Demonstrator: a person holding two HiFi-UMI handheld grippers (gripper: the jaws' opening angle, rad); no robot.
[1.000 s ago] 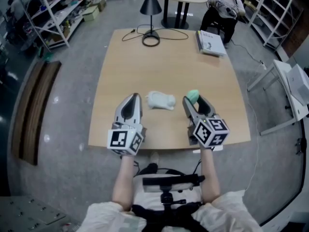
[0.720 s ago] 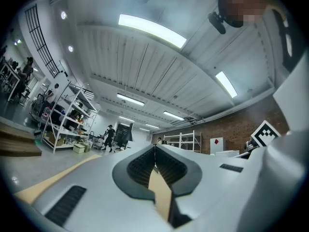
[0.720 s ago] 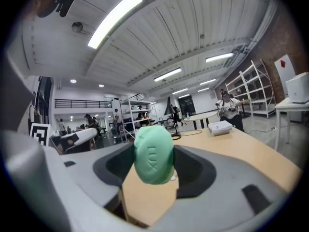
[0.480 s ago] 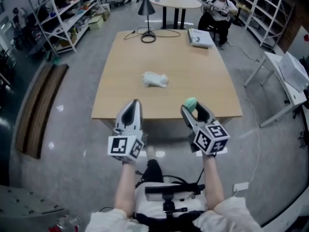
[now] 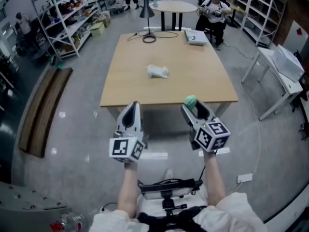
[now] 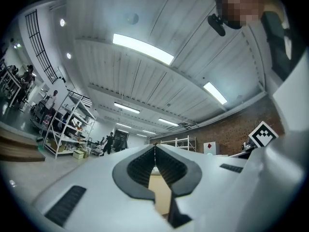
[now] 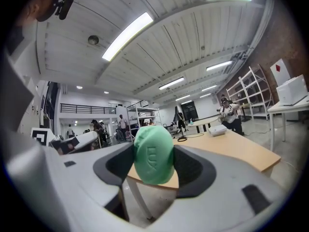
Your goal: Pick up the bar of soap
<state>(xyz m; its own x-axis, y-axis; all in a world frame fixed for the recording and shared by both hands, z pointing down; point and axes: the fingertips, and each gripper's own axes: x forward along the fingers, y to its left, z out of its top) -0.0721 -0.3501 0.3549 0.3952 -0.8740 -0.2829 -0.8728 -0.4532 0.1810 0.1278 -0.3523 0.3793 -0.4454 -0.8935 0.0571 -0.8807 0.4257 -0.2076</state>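
Off the near edge of the table, over the bare floor, your right tool is clamped on the green bar of soap. The right gripper view shows the bar standing upright between the two dark pads, pinched on its broad faces, with its rounded top poking above the jaws. The soap is clear of the table and touches nothing but the tool, so I judge the pick-up itself done; what is in hand now is simply carrying the bar.

The next move calls for little: don't loosen the squeeze, since a smooth rounded bar like this could well slide out if the pressure eases or the tool tips sharply. If you mean to set it down, bring it over the table first, well apart from the white crumpled thing near the table's middle.

Your left tool is closed with its jaws meeting at the tips, and nothing sits between them. It hangs beside the right one, also short of the table's near edge. Both forearms reach straight forward, side by side and about level, with both tools pointing toward the table and angled upward enough that each looks at the ceiling.
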